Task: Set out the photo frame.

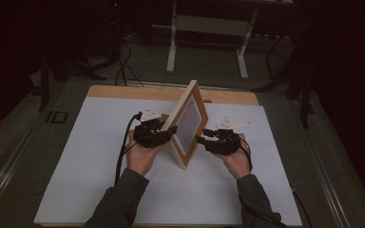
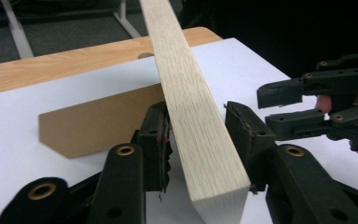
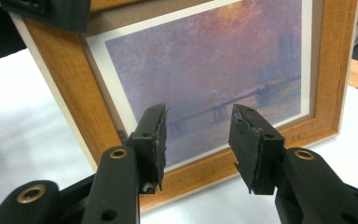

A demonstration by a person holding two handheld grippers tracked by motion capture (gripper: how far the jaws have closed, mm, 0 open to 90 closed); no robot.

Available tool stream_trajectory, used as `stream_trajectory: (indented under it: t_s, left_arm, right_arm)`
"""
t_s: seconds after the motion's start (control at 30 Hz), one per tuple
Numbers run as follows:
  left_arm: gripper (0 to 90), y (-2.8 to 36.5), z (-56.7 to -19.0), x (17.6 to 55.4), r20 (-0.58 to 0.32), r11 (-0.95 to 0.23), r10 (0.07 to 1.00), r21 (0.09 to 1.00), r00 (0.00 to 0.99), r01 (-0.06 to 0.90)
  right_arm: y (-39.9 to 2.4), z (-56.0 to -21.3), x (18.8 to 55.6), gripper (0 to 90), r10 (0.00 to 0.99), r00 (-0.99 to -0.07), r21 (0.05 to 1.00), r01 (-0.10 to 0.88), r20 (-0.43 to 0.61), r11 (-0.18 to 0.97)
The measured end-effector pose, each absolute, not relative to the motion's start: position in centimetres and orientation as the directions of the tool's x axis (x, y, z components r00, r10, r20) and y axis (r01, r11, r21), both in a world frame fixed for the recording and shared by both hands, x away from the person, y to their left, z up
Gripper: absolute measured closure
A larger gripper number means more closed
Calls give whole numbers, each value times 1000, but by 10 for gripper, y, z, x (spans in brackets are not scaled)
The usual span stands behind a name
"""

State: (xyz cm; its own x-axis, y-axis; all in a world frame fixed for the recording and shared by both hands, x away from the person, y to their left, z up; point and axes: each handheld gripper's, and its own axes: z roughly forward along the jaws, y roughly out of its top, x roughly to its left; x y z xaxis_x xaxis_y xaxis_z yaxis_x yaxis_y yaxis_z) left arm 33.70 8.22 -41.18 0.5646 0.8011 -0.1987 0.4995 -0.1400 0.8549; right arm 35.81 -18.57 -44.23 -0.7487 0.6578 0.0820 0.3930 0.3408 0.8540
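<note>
Picture frame (image 1: 187, 126) w/ light-wood border, stood upright on its lower edge on the white sheet (image 1: 100, 156) that covers the desk (image 1: 123, 91); it is placed approx. at the desk's centre, somewhat nearer the far edge than the near edge, and is leaned slightly. 2 hand-held grippers are shown, 1 on each side of it. L gripper (image 1: 168, 130) is held by the left hand (image 1: 140, 156) at the frame's left side, about mid-height. In the left gripper view the frame's narrow outer edge (image 2: 191, 116) is seen running up between the 2 black jaws of the L gripper (image 2: 196, 126); the wood is clamped, w/ the pads (image 2: 161, 140) pressed against its 2 faces. A brown board panel (image 2: 93, 126), belonging to the frame's back, is seen behind the left jaw, resting on the sheet. R gripper (image 1: 202, 138) is held by the right hand (image 1: 237, 159) at the frame's right side, low, near its bottom corner; it is also seen farther off in the left gripper view (image 2: 270, 107). In the right gripper view the R gripper (image 3: 198, 135) is shown w/ jaws parted and nothing between them; it is pointed at the frame's front (image 3: 205, 65), where a hazy purple-and-orange print w/ a bridge is mounted. Whether its tips touch the front cannot be told. Grey-green sleeves are seen at the desk's near edge.
</note>
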Motion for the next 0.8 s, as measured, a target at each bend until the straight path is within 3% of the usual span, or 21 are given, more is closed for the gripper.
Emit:
stream_trajectory:
  t_s: [0.27, 0.8]
  left_arm:
    - [687, 94, -412, 341, -214, -124, 800, 856, 561, 503]
    - [695, 112, -413, 348, -228, -146, 752, 857, 619, 494]
  right_arm:
    - [-187, -441, 359, 554, 660, -747, 856, 389, 76, 342]
    - [-189, -437, 361, 552, 663, -746, 856, 382, 65, 347]
